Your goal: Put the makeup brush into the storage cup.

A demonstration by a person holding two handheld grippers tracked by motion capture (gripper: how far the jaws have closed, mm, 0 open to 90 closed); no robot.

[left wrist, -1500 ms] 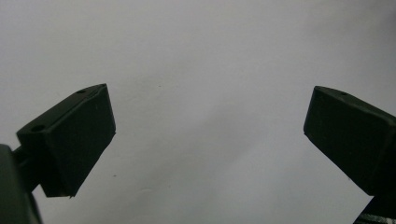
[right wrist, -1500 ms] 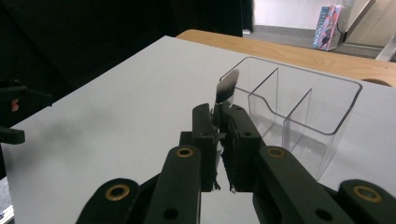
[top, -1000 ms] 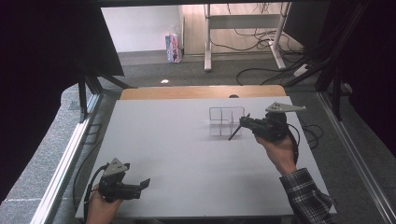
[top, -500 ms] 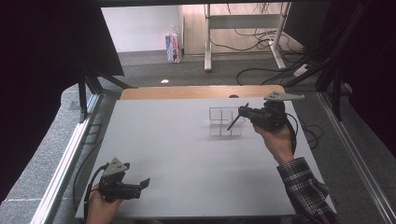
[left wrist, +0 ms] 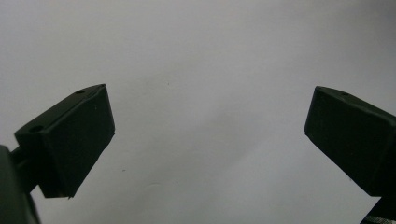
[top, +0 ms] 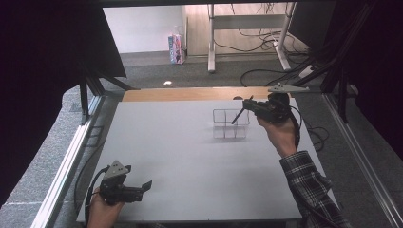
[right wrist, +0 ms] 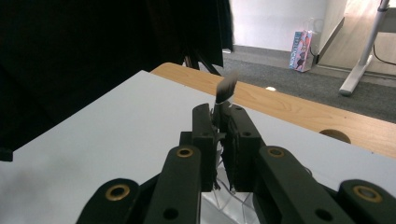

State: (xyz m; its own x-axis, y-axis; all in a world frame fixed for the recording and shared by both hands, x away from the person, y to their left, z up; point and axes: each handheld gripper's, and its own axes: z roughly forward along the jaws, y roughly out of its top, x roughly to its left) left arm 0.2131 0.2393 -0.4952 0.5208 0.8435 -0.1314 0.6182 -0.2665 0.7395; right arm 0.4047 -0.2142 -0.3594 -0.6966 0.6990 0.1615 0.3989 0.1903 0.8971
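Your right gripper [top: 247,105] sits at the far right of the white surface [top: 180,161], raised above it, just over the clear divided organizer [top: 231,124]. Its fingers [right wrist: 205,135] are closed on a thin dark stick-like item [top: 238,116]; in the high view the item slants from the fingers down and left toward the organizer's compartments. Whether its lower end touches the organizer or rests inside a compartment, you cannot tell from here. In the right gripper view the same item [right wrist: 227,88] pokes out past the fingertips, blurred, with a paler grey end; what it is exactly stays unclear. A bit of clear plastic shows under the fingers in that view.

The organizer stands upright on the far right part of the surface, near the wooden strip [top: 190,94] along the far edge. Its compartments look see-through; contents cannot be made out.

Your left gripper [top: 142,186] is at the near left corner of the surface, well apart from the organizer, lying low and pointing right. Its fingers [left wrist: 70,144] stand wide open with nothing between them, only bare white surface ahead.

Your right sleeve [top: 311,187] is plaid and comes in from the lower right.
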